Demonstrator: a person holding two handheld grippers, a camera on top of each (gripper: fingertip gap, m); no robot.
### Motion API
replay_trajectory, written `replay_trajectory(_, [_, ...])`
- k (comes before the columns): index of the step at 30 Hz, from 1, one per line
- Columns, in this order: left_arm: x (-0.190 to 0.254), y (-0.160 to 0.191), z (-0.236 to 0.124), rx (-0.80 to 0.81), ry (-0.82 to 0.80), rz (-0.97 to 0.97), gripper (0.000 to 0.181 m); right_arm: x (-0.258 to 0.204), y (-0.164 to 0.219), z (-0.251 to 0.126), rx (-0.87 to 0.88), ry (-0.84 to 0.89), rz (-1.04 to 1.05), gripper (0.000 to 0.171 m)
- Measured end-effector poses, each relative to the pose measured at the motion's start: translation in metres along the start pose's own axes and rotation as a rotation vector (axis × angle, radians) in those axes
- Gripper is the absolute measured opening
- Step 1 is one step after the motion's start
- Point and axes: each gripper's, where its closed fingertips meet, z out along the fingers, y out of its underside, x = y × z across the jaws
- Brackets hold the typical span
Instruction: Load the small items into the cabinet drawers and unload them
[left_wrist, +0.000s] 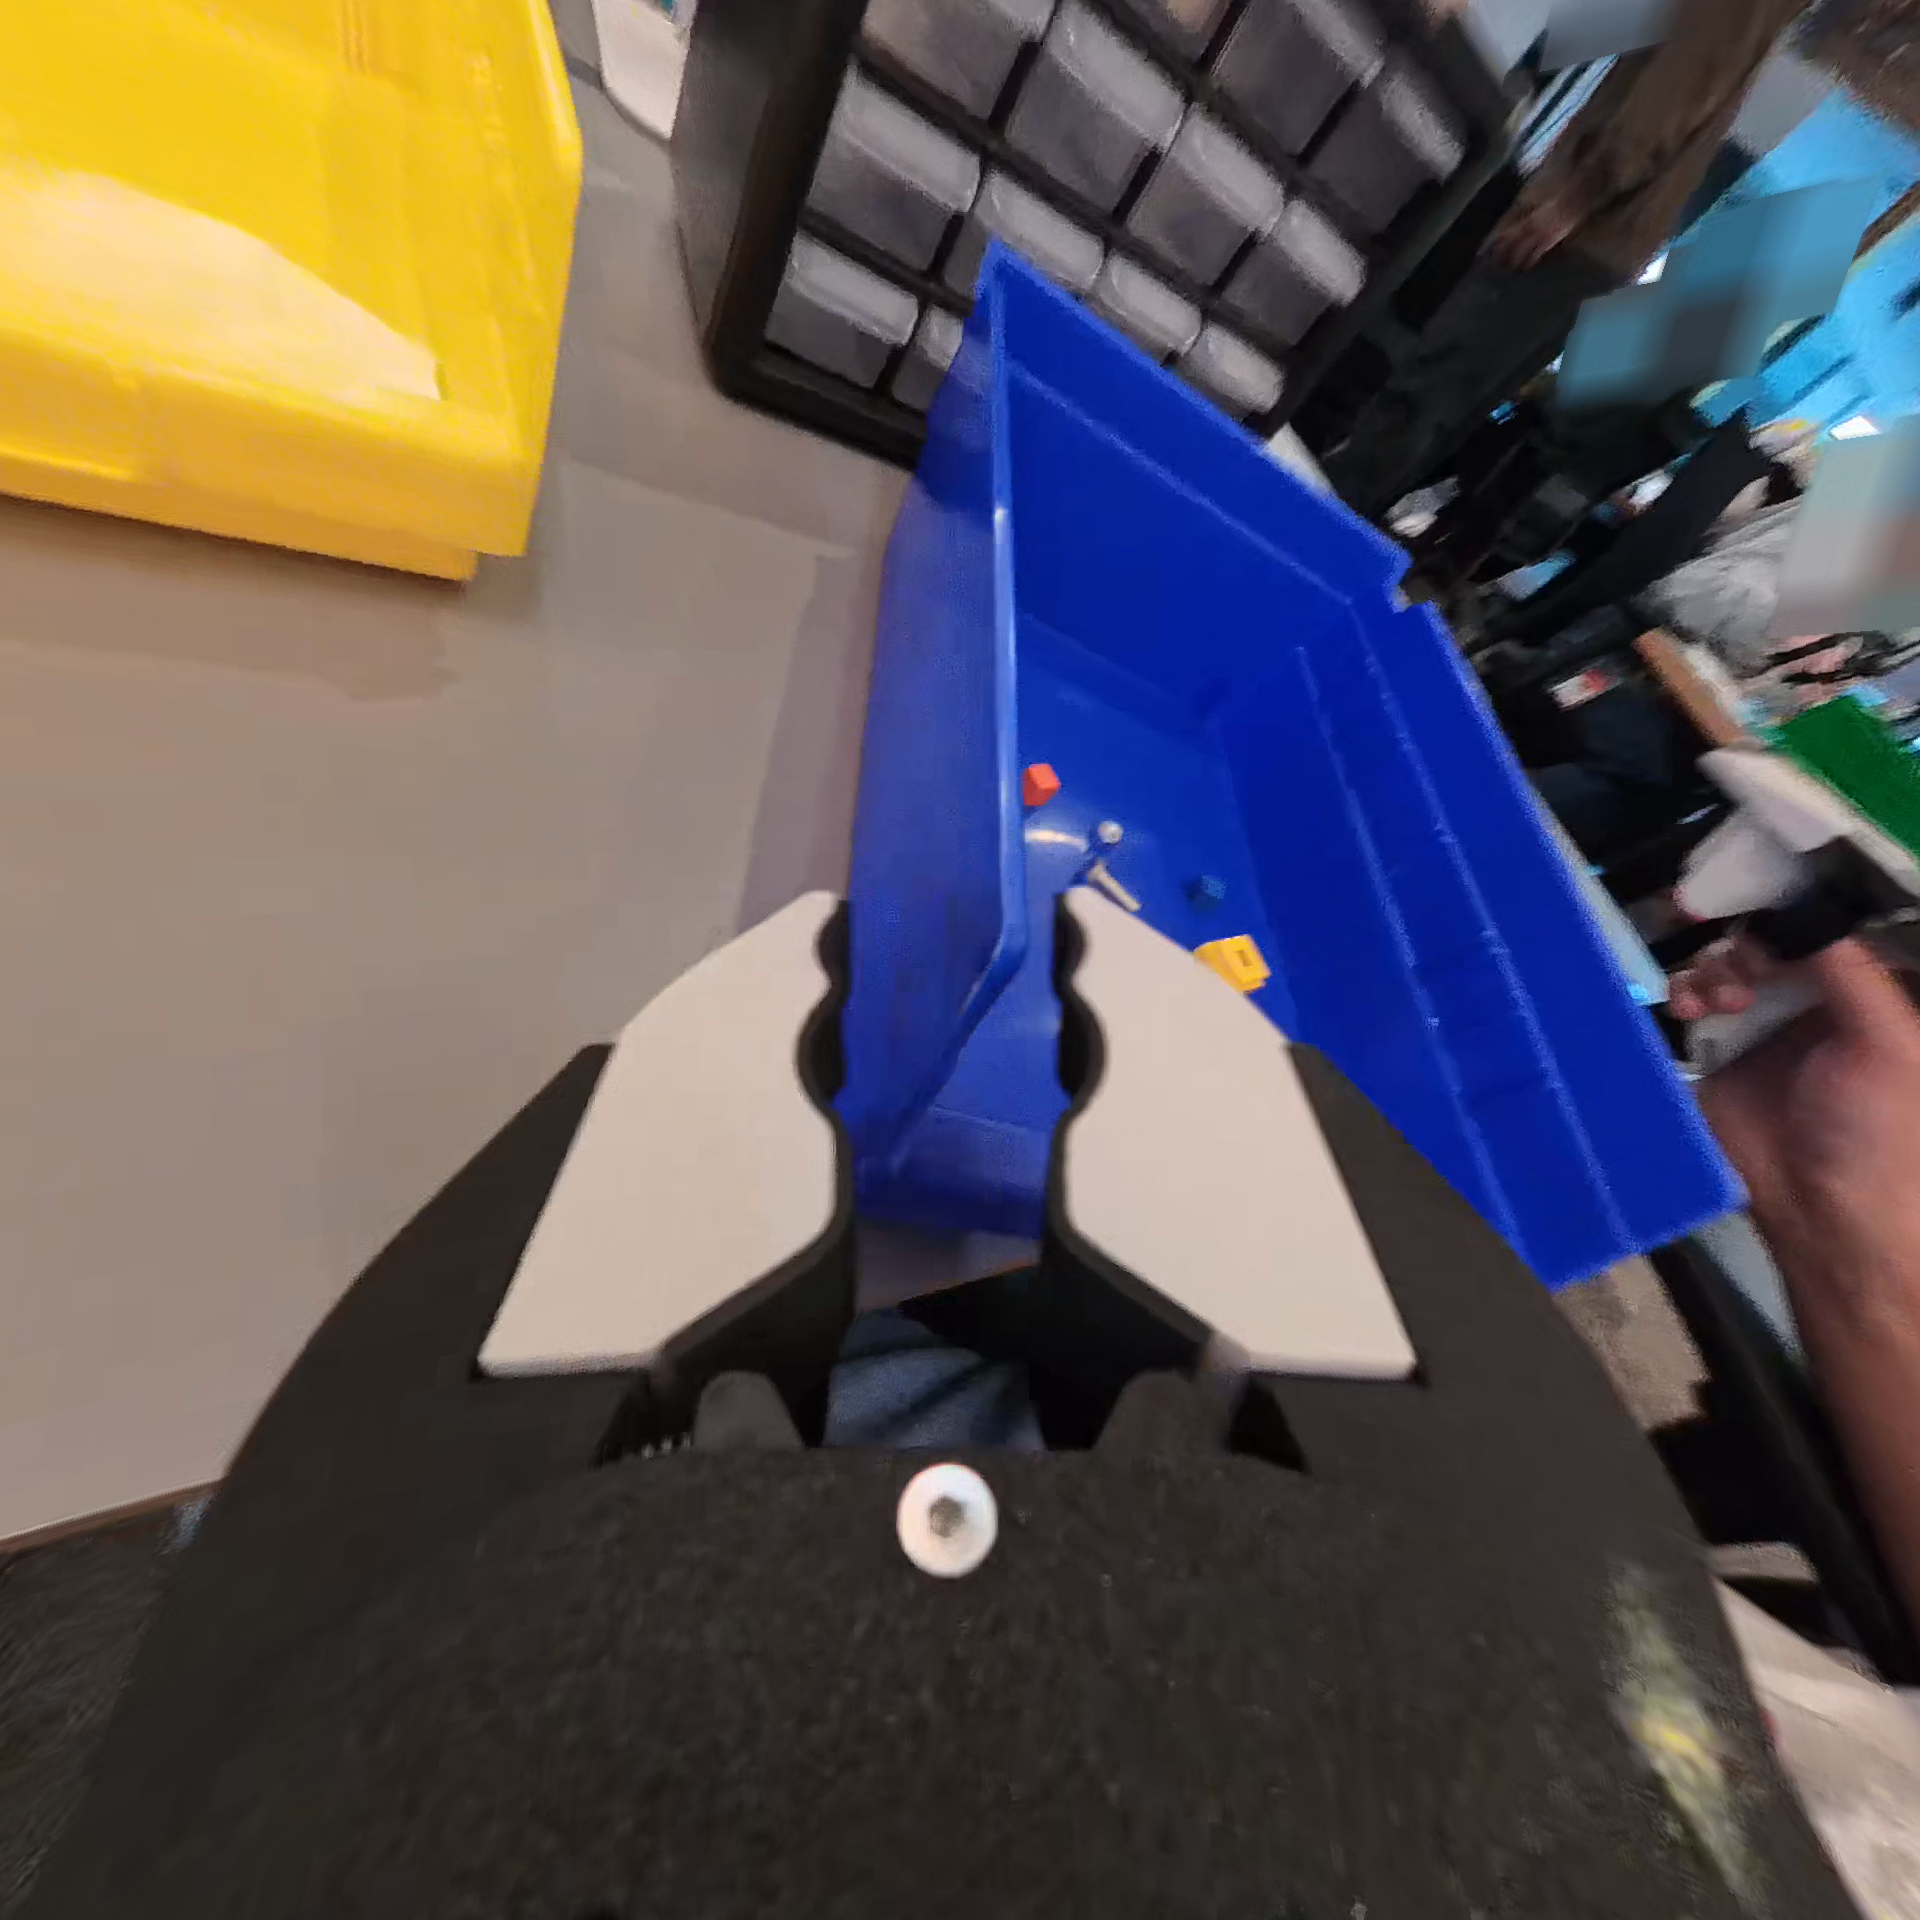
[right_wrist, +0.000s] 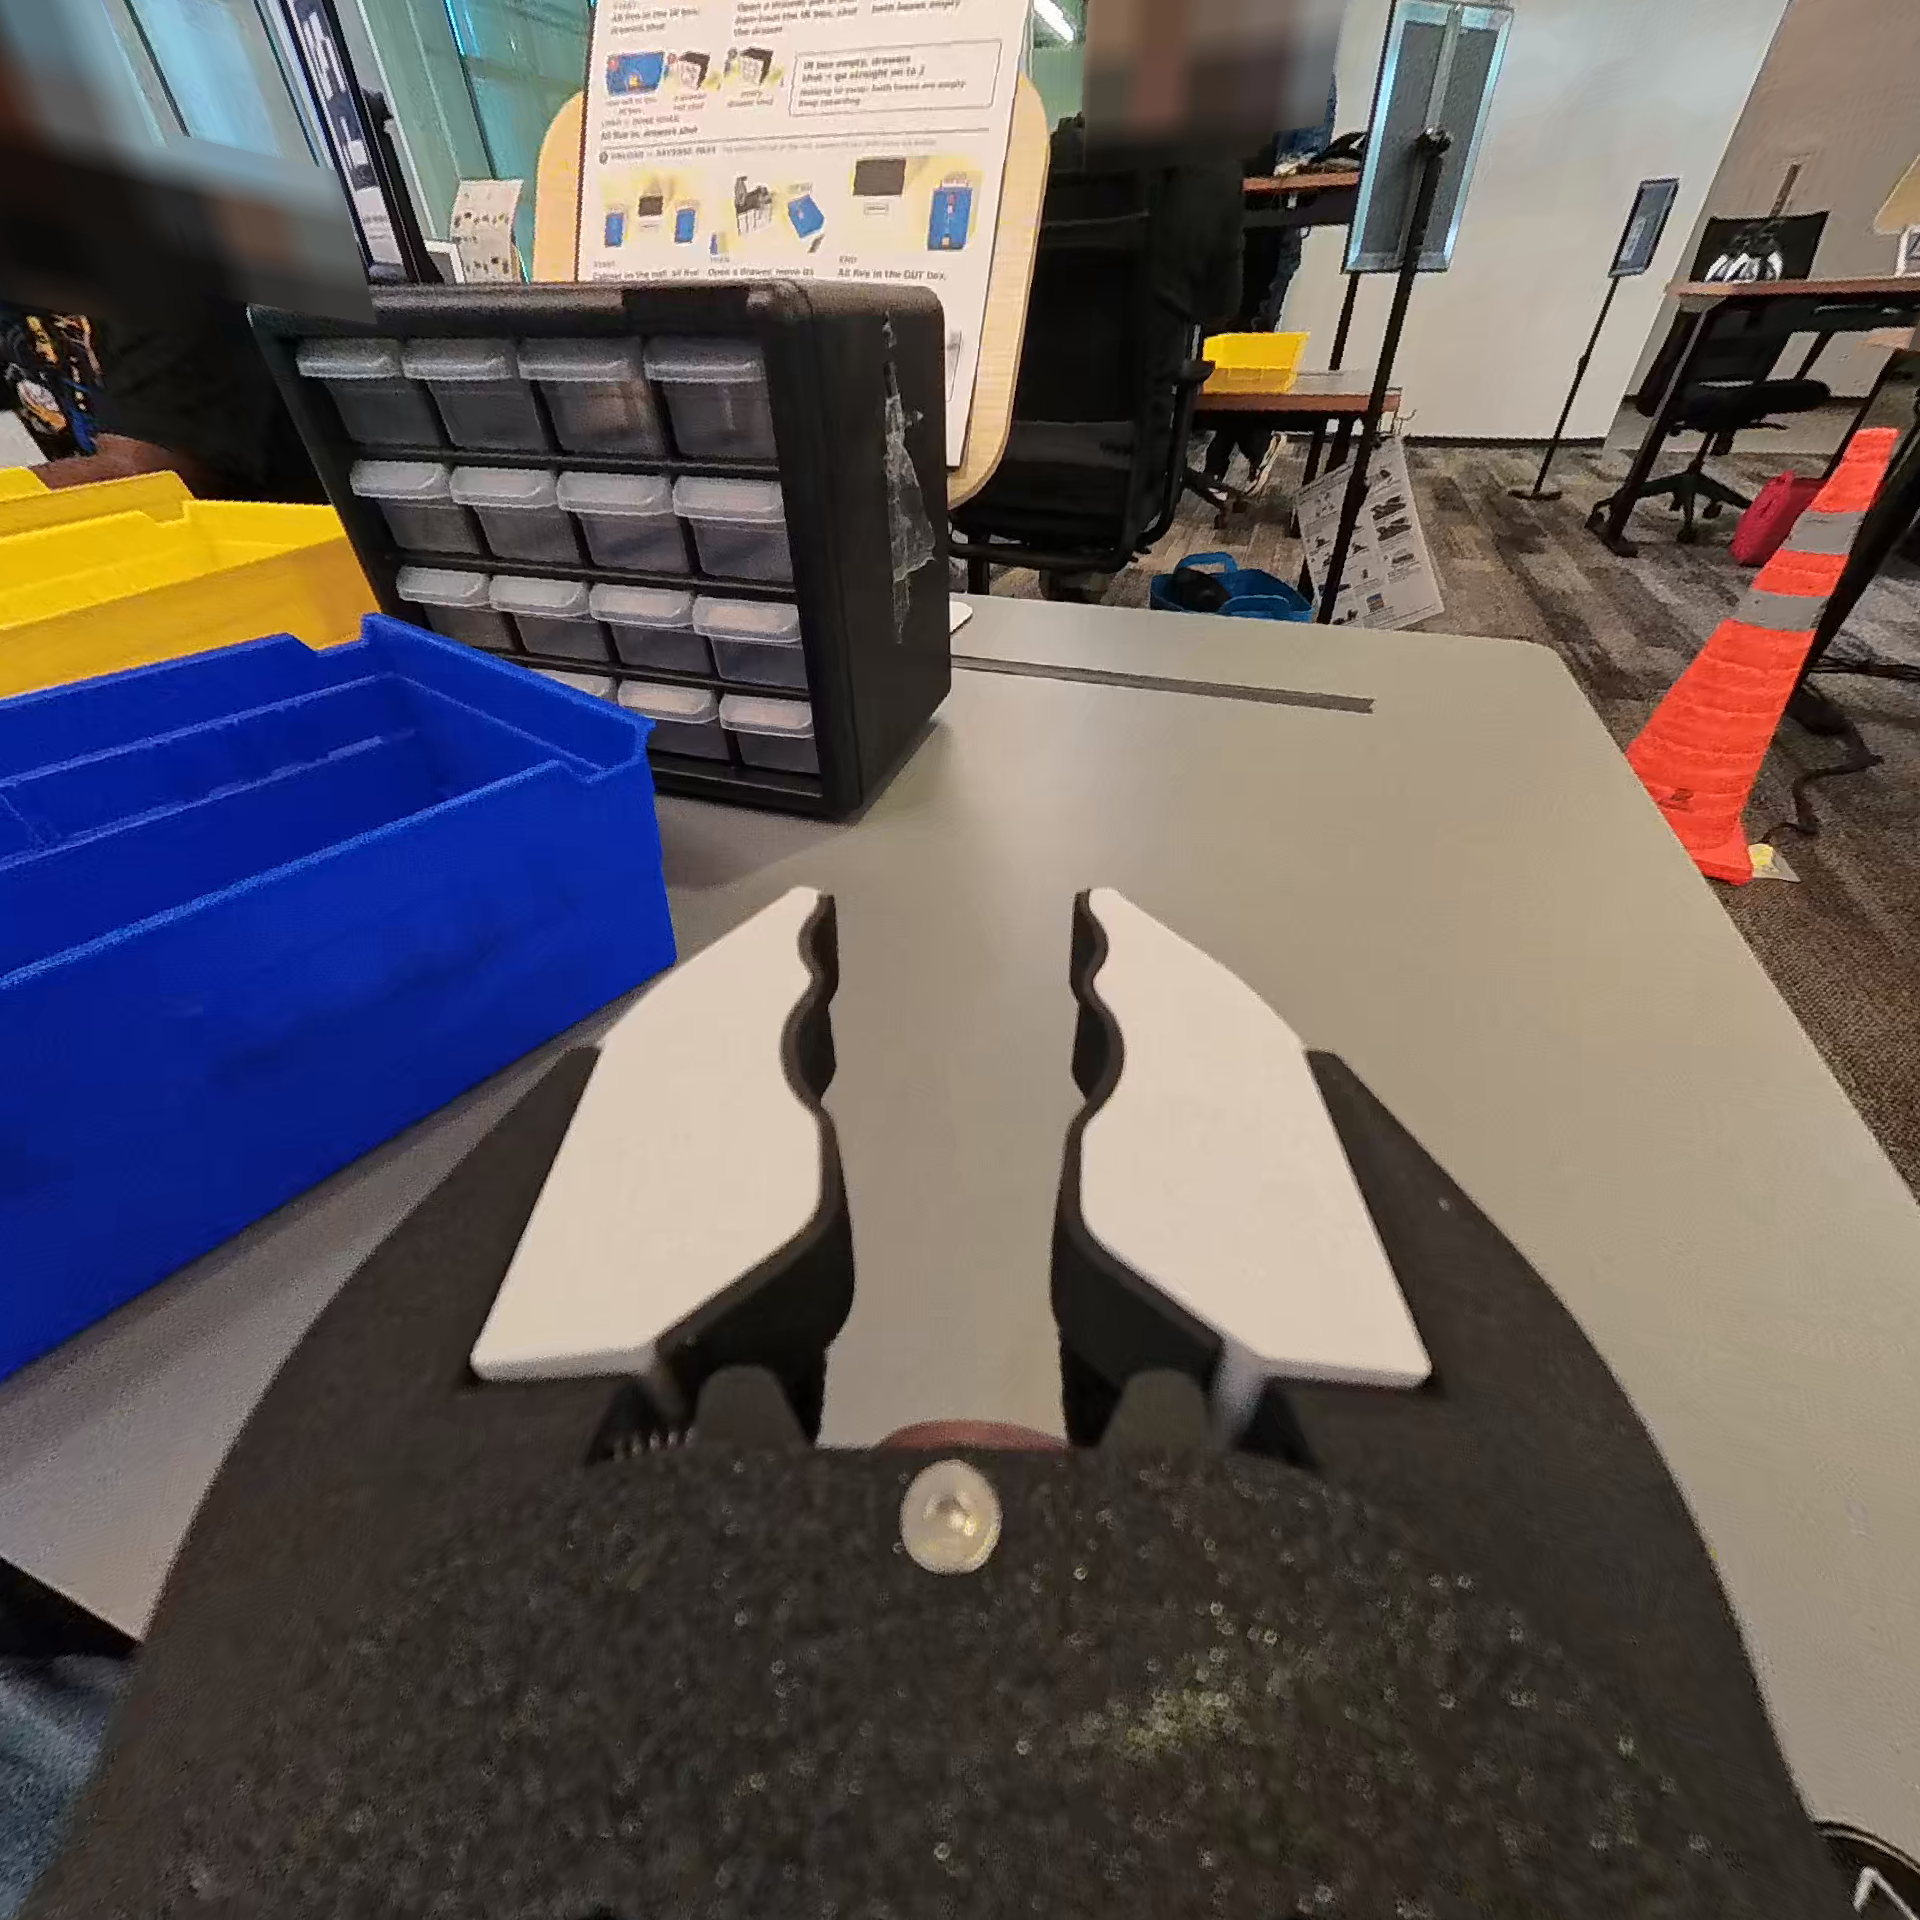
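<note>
The left hand-held gripper straddles the blue bin wall, fingers apart; its own fingers hide part of the bin floor; the right hand-held gripper gapes wide over bare surface.

Grey desk on patterned carpet. White wall behind, black office chairs, wood-topped tables, orange cone to the right, glazed partition far left.

I see a grey matte tabletop with a dark slot strip near its far edge. Behind it stands a white printed poster board. Orange traffic cone with grey bands on patterned carpet at right. Black office chair behind the table; farther back, a small yellow tray on a brown desk.
</note>
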Motion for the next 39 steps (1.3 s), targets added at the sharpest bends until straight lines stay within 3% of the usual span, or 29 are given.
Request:
replay_trajectory(2, [-0.001, -0.01, -0.02, 0.026, 0.078, 0.0, 0.061, -0.001, 0.001, 0.0, -0.003, -0.009, 0.003, 0.043])
replay_trajectory(4, [-0.024, -0.023, -0.046, 0.058, 0.055, 0.035, 0.07, -0.002, 0.0, 0.0, -0.001, -0.017, -0.016, 0.043])
replay_trajectory(9, [-0.158, -0.086, -0.088, 0.095, -0.286, 0.149, 0.071, -0.033, -0.003, 0.009, -0.007, -0.112, -0.156, 0.046])
replay_trajectory(15, [-0.235, -0.136, -0.034, 0.026, -0.397, 0.185, 0.066, -0.094, -0.014, 0.023, -0.018, -0.288, -0.185, 0.046])
replay_trajectory(18, [-0.251, -0.152, -0.002, 0.01, -0.409, 0.171, 0.044, -0.126, -0.03, 0.028, -0.021, -0.36, -0.276, 0.04])
replay_trajectory(19, [-0.253, -0.153, 0.004, -0.002, -0.406, 0.166, 0.011, -0.137, -0.036, 0.03, -0.023, -0.383, -0.312, 0.038])
replay_trajectory(20, [-0.257, -0.153, 0.005, -0.016, -0.43, 0.182, 0.003, -0.148, -0.042, 0.033, -0.034, -0.406, -0.345, 0.038])
replay_trajectory(23, [-0.252, -0.143, -0.008, -0.034, -0.453, 0.244, 0.003, -0.186, -0.059, 0.045, -0.094, -0.493, -0.41, 0.041])
replay_trajectory(29, [-0.24, -0.101, -0.091, 0.005, -0.462, 0.185, 0.002, -0.299, -0.073, 0.088, -0.333, -0.771, -0.481, 0.039])
replay_trajectory(33, [-0.233, -0.074, -0.142, 0.007, -0.428, 0.164, 0.003, -0.393, -0.065, 0.136, -0.56, -0.962, -0.606, 0.042])
replay_trajectory(37, [-0.229, -0.057, -0.179, 0.017, -0.408, 0.142, 0.003, -0.451, -0.051, 0.218, -0.692, -0.893, -0.882, 0.042])
replay_trajectory(39, [-0.229, -0.051, -0.191, 0.036, -0.408, 0.126, 0.003, -0.47, -0.027, 0.243, -0.862, -0.903, -0.926, 0.053])
